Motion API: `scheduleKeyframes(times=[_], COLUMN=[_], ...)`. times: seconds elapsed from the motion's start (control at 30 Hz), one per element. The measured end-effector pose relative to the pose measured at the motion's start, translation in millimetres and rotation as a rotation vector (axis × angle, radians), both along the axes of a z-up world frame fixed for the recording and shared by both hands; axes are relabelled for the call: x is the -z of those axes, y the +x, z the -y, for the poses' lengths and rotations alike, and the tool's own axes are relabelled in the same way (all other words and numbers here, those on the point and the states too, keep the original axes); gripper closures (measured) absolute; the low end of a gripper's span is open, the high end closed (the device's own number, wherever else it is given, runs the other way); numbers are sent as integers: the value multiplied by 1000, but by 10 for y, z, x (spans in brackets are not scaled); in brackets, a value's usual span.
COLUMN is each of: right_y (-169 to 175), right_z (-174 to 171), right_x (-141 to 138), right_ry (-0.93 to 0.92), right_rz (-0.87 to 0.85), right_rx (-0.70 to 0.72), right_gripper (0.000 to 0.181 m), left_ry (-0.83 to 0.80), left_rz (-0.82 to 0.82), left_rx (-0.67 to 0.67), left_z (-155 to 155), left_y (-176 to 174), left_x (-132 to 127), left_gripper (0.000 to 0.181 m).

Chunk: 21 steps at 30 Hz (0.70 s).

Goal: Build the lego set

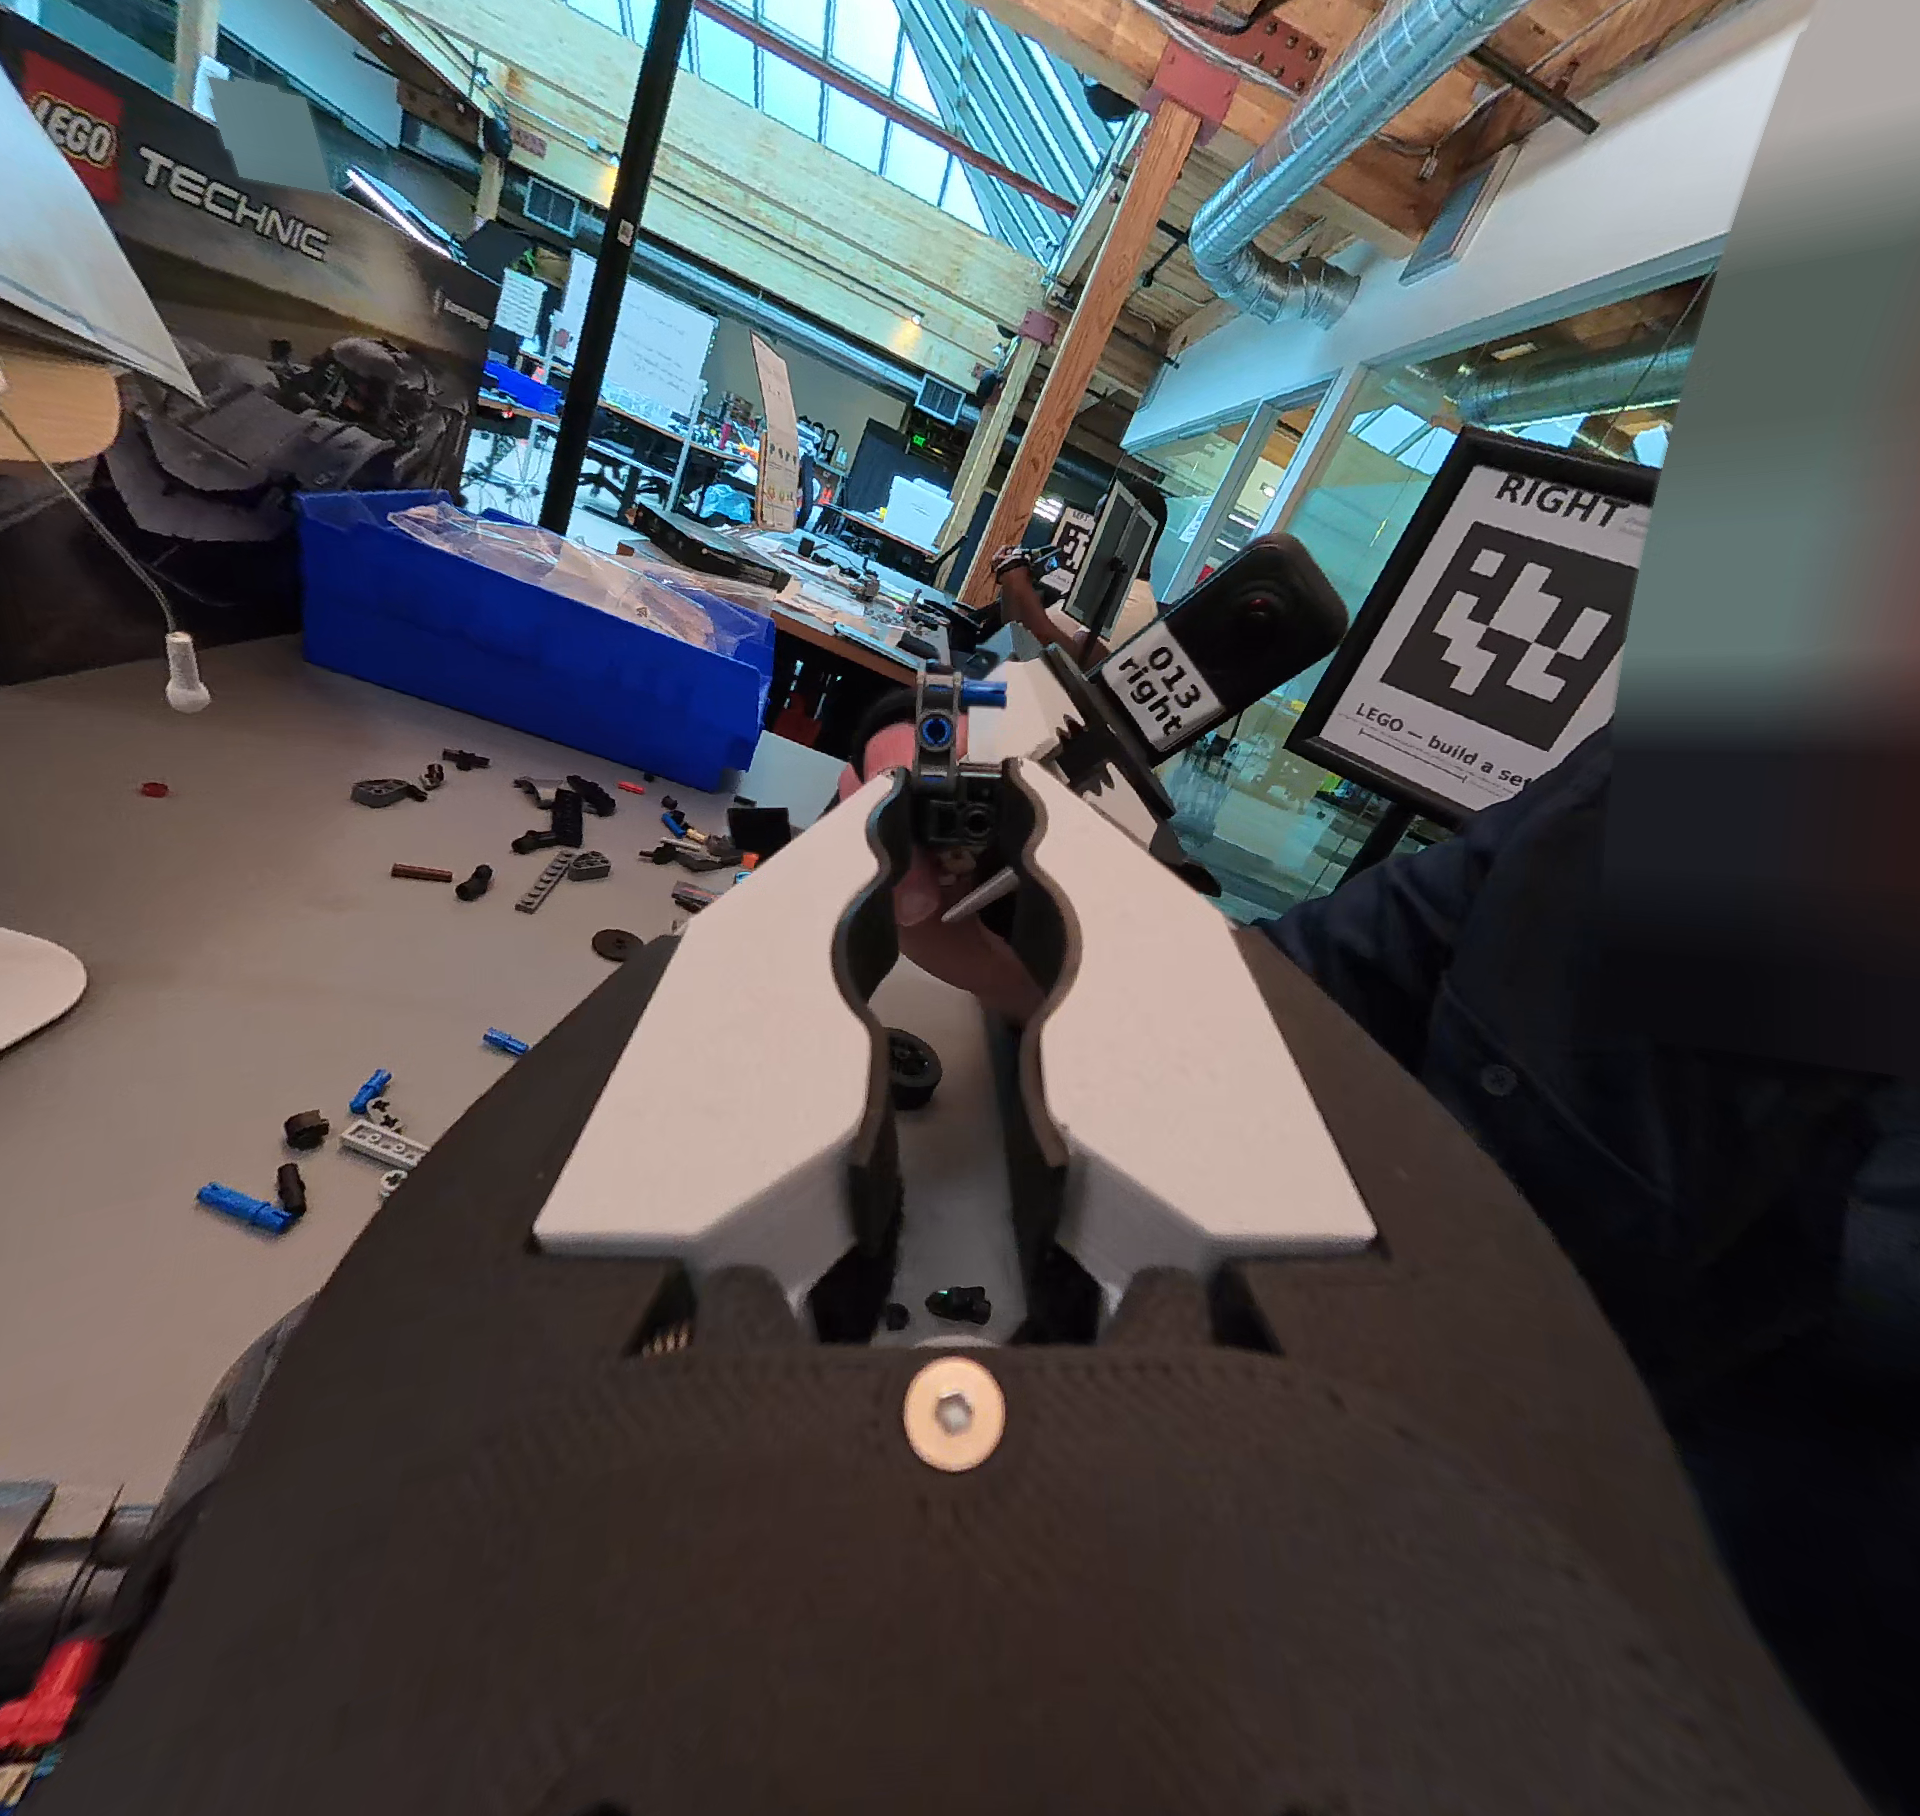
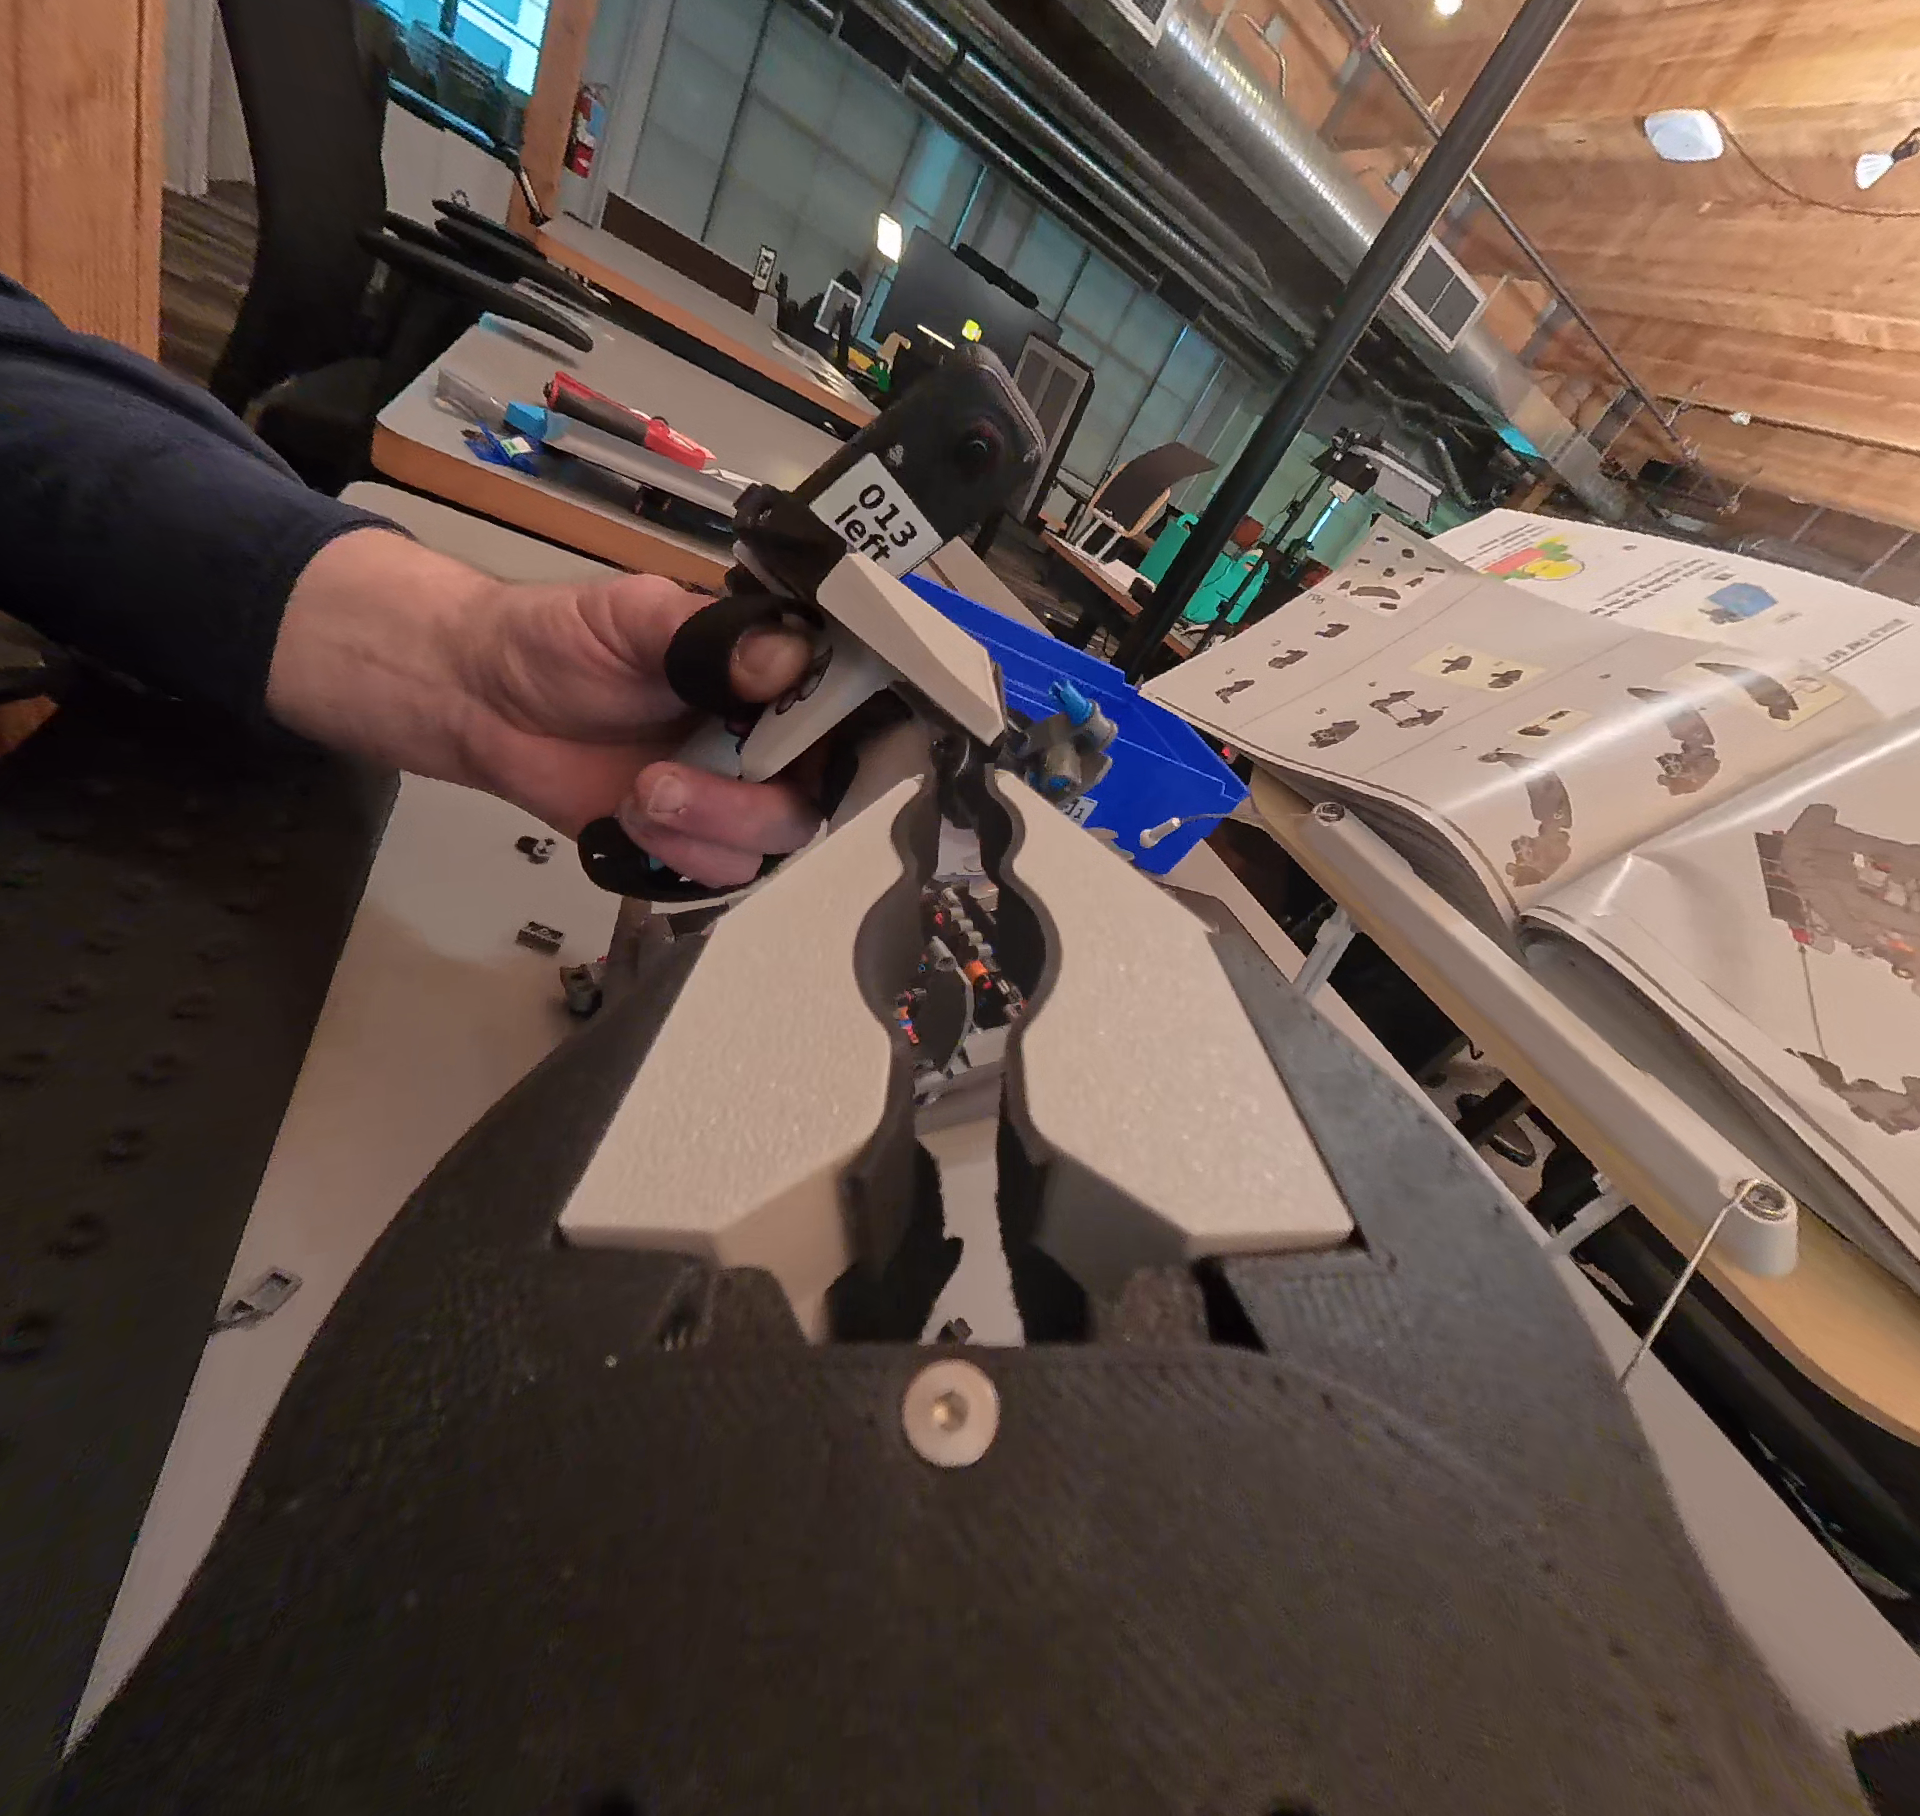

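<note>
- Two hand-held grippers meet tip to tip above a grey table [image 1: 208, 935], and that table is the biggest thing here, strewn with parts.
- Big open instruction book [image 2: 1558, 727] rests on a raised stand along the right side in the right wrist view, pages showing build steps.
- Set's box [image 1: 260, 312] stands upright at the far left edge of the table, behind everything.
- Blue bin [image 1: 520, 623] sits on the table just in front of the box, a clear plastic bag [image 1: 540, 545] lying in it.
- Left gripper [image 1: 951, 779] is raised off the table and clenched on a small dark grey assembly [image 1: 951, 769], which sticks up past its tips with a blue pin [image 1: 982, 694] at the top.
- Right gripper [image 2: 961, 790] comes in from the opposite side, tips nearly closed around a dark part where that same assembly [image 2: 1065, 738] hangs; whether it truly grips it, I can't tell.
- A person's hand [image 2: 582, 686] in a dark sleeve wraps the left gripper's handle, one finger through the black trigger loop.
- Loose pieces [image 1: 561, 821] lie scattered on the table near the bin: black connectors, a grey plate, a dark red rod.
- More blue pins [image 1: 244, 1205] and small black bits lie closer in, well apart from that cluster.
</note>
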State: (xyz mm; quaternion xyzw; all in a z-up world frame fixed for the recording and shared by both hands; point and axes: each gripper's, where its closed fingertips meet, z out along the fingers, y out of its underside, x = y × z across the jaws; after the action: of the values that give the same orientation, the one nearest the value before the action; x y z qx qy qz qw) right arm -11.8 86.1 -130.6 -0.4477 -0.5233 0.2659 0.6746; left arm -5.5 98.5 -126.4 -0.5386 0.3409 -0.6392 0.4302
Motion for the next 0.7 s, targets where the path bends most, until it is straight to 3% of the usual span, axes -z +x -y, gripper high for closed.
scheduleKeyframes(times=[0.47,0.7], right_y=[36,134], right_z=[37,66], right_x=[-46,-207], right_ry=[31,-58], right_rz=[-25,-170], right_rx=[-20,-135], right_gripper=[177,177], left_ry=[5,29], left_rz=[39,52], left_rx=[-9,-19], left_z=[37,131], left_y=[-29,26], left_x=[-136,-272], left_gripper=[168,168])
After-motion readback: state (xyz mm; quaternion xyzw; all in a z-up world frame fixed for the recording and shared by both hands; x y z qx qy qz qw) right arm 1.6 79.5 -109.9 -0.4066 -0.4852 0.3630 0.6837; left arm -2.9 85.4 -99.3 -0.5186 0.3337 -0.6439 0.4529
